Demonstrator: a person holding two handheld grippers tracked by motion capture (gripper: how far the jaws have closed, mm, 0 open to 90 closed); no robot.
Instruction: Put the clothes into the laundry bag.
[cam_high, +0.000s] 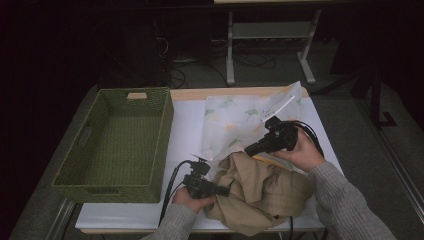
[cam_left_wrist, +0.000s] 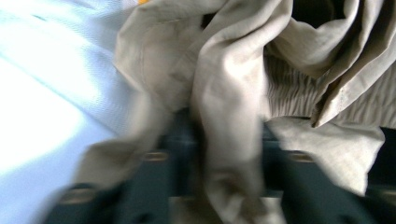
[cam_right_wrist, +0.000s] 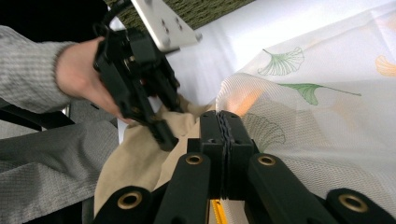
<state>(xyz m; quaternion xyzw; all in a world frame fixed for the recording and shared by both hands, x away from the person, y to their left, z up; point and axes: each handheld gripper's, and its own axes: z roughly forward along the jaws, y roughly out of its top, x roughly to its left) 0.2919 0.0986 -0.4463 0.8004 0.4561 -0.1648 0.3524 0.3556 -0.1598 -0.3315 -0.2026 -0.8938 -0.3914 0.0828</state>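
Crumpled beige garment (cam_high: 260, 192) (soft folds), beside leaf-printed mesh bag (cam_high: 240, 120)

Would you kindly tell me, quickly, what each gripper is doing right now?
Left gripper: fingers around a fold of the beige garment; whether they are clamped cannot be told.
Right gripper: fingers shut on the edge of the white mesh bag.
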